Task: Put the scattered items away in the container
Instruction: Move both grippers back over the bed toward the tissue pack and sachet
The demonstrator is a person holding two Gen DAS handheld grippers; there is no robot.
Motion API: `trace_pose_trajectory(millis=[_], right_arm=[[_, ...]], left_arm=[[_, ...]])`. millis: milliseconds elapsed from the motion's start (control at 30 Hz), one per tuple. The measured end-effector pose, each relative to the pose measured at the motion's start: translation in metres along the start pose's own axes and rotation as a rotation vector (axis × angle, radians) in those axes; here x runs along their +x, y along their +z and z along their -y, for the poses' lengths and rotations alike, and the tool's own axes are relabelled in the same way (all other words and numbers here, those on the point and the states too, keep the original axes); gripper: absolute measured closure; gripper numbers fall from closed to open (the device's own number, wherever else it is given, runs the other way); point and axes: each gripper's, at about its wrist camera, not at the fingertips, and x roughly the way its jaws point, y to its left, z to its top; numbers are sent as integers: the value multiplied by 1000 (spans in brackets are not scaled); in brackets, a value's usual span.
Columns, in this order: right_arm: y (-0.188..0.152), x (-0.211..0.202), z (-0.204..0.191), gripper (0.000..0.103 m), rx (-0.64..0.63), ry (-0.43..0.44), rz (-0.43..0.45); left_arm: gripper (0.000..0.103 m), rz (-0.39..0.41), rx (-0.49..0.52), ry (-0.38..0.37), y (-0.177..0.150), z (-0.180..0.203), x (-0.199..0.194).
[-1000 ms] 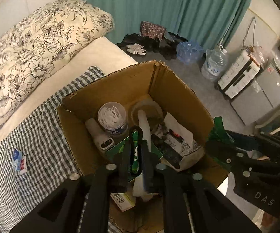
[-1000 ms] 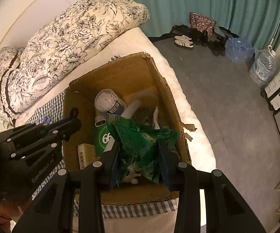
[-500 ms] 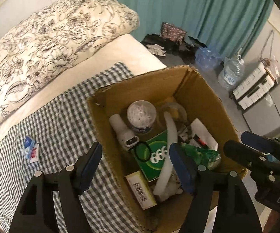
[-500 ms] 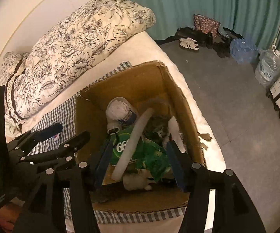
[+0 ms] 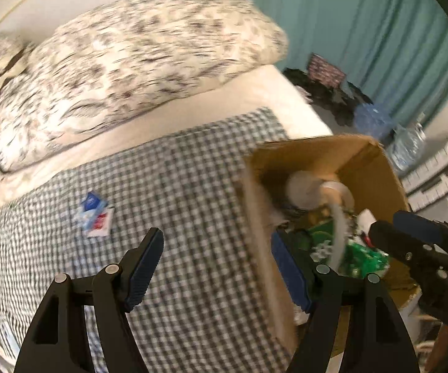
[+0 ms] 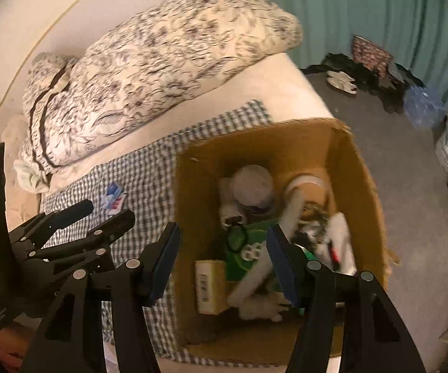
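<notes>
Blue-and-red sachets lie flat on the checked cloth mid-bed, well apart from the cardboard box. We judge them light, thin, slippery; pinch an edge. Both our left gripper and right gripper have fingers spread, empty.

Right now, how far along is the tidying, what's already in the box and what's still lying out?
Mostly done. The cardboard box already holds a green packet, a white-lidded jar and other bits. Nothing is in hand: the left gripper and right gripper are both open. Still out is a small pile of blue and white sachets on the checked cloth; the left gripper is nearer to them.
</notes>
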Motion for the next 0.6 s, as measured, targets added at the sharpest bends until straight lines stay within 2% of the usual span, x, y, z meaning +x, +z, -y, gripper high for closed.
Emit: trace_pose_trajectory(millis=[167, 233, 300, 433, 600], right_arm=[[12, 22, -47, 44, -80, 38, -24], [16, 33, -68, 29, -104, 55, -28], [19, 43, -88, 25, -122, 63, -29], [23, 67, -125, 25, -167, 76, -63], [24, 97, -171, 24, -231, 78, -103]], left_arm=[[23, 1, -105, 66, -6, -59, -3], [21, 5, -140, 95, -10, -83, -4], [16, 1, -173, 124, -15, -106, -4], [10, -13, -247, 169, -28, -154, -2], [10, -59, -307, 159, -37, -206, 11]])
